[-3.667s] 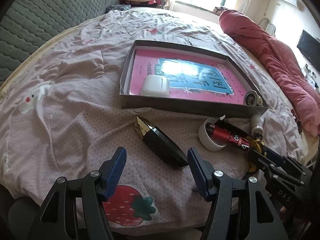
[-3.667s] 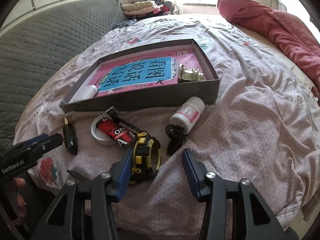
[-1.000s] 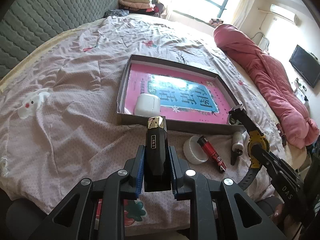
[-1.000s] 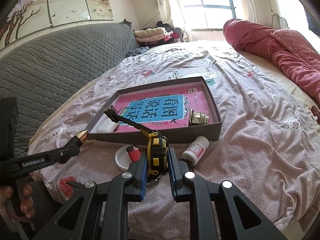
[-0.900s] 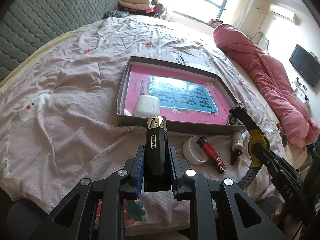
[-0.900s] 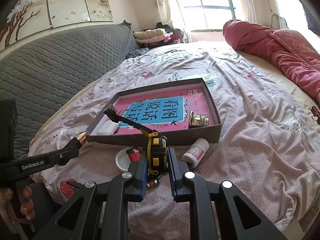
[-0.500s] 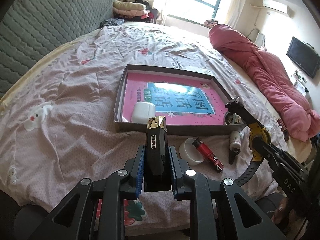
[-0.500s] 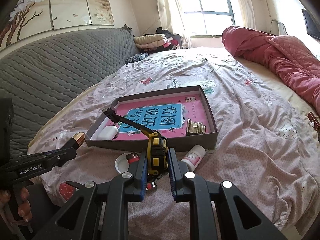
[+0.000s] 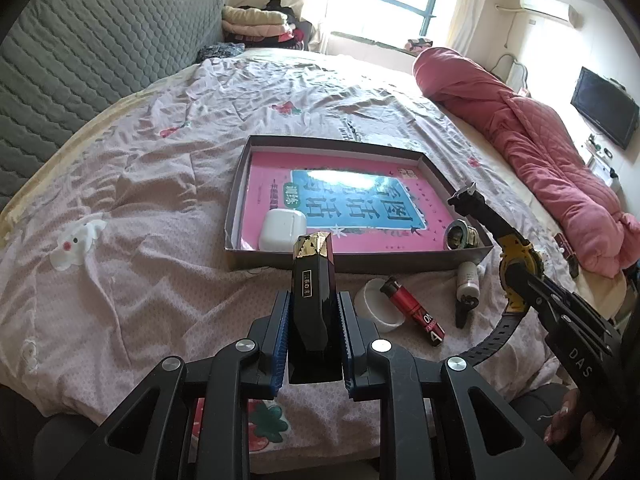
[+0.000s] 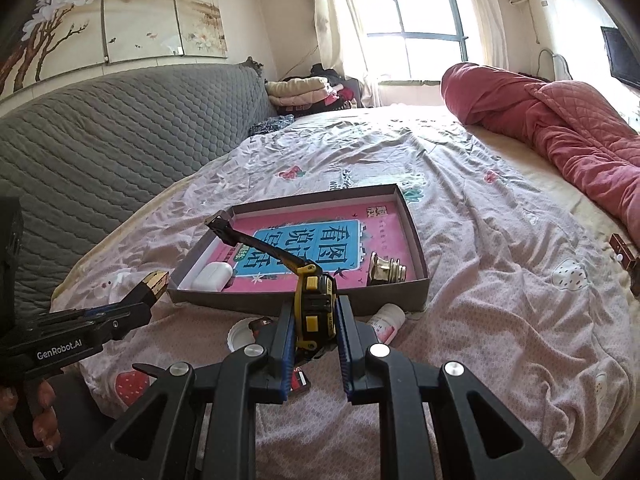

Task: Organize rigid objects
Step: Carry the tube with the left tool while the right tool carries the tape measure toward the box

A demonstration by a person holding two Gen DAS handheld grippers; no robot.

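Left gripper (image 9: 314, 316) clamped on black gold-capped bottle (image 9: 312, 284), cap pointing toward tray (image 9: 400, 262) | right gripper (image 10: 316, 320) clamped on yellow-black watch (image 10: 314, 300), strap reaching over tray's near edge | lighter (image 9: 414, 310) clear only in left view.

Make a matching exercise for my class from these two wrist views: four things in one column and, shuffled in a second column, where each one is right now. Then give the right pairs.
Things
1. black and gold case
2. yellow watch
3. white earbud case
4. red lighter

Places
A. lying in the grey box, at its near left corner
B. clamped in the right tongs
C. lying on the bedsheet, its end resting on a white lid
D. clamped in the left tongs

Pairs: 1-D, 2-B, 3-A, 4-C
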